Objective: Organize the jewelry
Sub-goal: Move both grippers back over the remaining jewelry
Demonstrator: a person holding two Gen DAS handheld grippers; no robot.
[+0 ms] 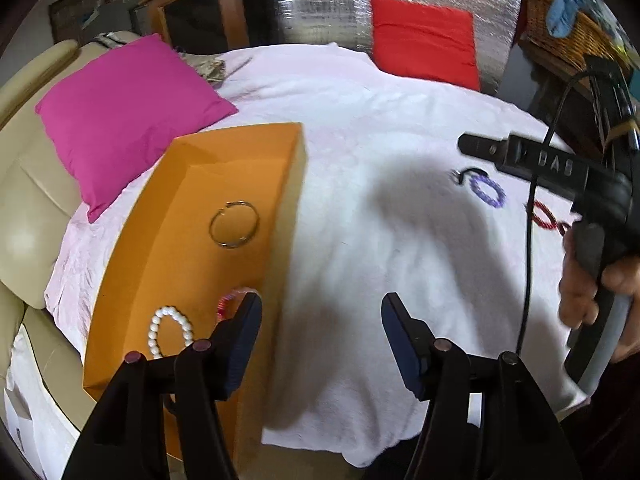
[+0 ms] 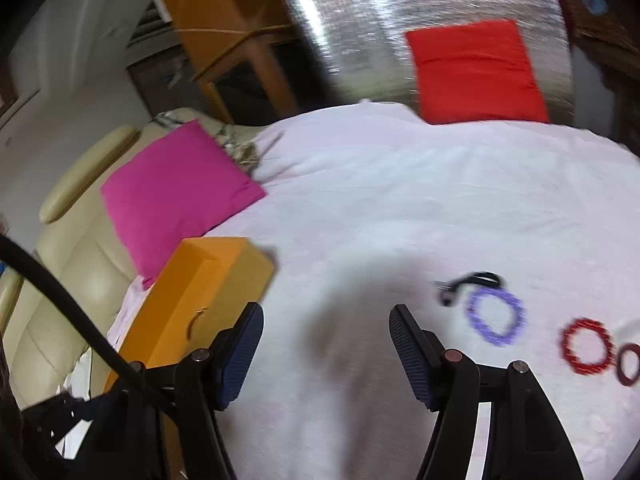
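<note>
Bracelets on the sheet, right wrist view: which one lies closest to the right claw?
The purple beaded bracelet, just right of the open right claw, beside a small black piece. The red bracelet and the darker red one lie farther right.

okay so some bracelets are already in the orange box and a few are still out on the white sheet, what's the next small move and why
Probably bring the right gripper over the purple bracelet. Its jaws stand open with nothing between them, and that bracelet looks like the nearest loose piece on the white sheet, with the red bracelet lying past it. The orange box already holds the pearl bracelet and metal ring.
</note>
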